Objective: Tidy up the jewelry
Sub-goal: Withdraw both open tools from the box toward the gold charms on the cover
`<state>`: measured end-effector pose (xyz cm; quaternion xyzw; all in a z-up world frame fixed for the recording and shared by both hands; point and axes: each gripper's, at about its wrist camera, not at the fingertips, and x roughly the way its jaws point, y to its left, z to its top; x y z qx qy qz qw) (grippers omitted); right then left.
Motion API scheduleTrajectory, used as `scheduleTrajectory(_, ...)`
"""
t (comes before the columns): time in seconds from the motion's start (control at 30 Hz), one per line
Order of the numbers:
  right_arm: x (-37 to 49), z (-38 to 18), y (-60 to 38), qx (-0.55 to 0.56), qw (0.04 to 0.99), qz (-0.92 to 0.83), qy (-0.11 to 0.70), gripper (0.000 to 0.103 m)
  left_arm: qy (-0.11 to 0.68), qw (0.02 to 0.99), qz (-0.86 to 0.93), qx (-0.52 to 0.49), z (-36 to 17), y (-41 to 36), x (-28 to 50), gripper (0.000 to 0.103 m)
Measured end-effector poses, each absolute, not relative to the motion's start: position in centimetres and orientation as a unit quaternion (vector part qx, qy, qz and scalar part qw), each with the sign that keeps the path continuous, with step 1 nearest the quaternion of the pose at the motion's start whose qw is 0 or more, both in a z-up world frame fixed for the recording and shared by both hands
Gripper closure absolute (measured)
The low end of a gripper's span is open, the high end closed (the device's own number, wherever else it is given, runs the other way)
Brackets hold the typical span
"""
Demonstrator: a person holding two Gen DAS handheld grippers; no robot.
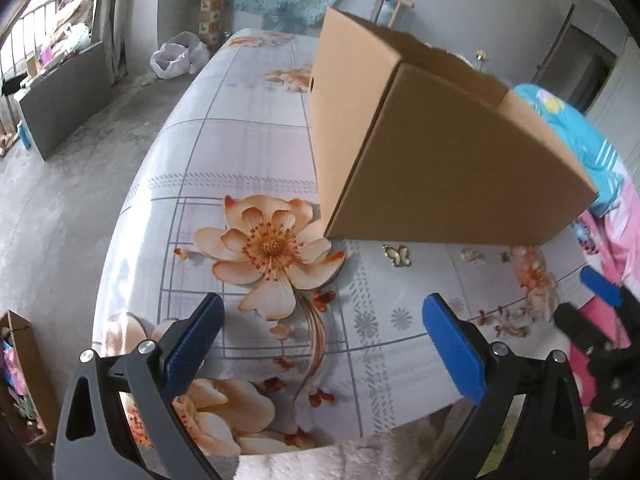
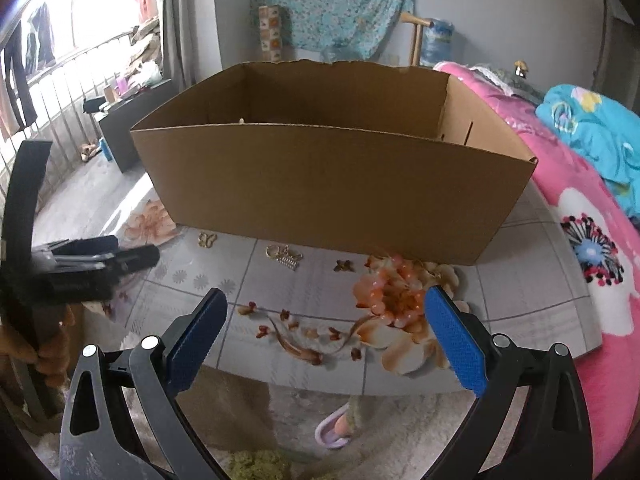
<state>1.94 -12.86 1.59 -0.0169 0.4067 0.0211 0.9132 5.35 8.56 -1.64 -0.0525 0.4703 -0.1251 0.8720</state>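
Observation:
An open cardboard box (image 2: 328, 184) (image 1: 436, 160) stands on the floral tablecloth. Along its near side lie small gold pieces: a butterfly brooch (image 2: 207, 239) (image 1: 397, 255), a ring-and-spring cluster (image 2: 285, 256) (image 1: 472, 256) and a small dark butterfly piece (image 2: 344, 266) (image 1: 505, 256). My right gripper (image 2: 326, 330) is open above the table's near edge, short of the jewelry, with nothing between its blue pads. My left gripper (image 1: 322, 336) is open too, over the printed flower left of the box, empty. Each gripper shows at the other view's side.
The table (image 1: 240, 152) runs far to the left of the box. A pink flowered blanket (image 2: 580, 248) and a blue quilt (image 2: 592, 128) lie to the right. A slipper (image 2: 336, 428) rests on the rug below the table edge. A railing and clutter stand at far left.

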Motion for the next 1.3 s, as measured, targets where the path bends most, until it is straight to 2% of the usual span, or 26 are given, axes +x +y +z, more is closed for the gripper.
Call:
scheduleTrajectory(0.2,2.5,1.2,-13.3,0.008,0.91,0.038,0.412,0.008,0.467,0.877,-0.114,0.002,-2.3,7.1,5.7,0.006)
scheduleTrajectory(0.4,3.0,1.0,-13.7,0.018,0.909,0.051,0.414,0.013,0.468,0.876,-0.102,0.055,-3.0,6.0,5.7,0.006)
scheduleTrajectory(0.7,3.9,0.6,-14.0,0.029,0.904,0.057,0.422,0.021,0.458,0.881,-0.102,0.054,-3.0,5.8,5.2,0.005)
scheduleTrajectory(1.3,4.6,0.5,-14.0,0.043,0.903,0.071,0.422,0.026,0.477,0.871,-0.102,0.062,-3.0,6.2,5.7,0.005)
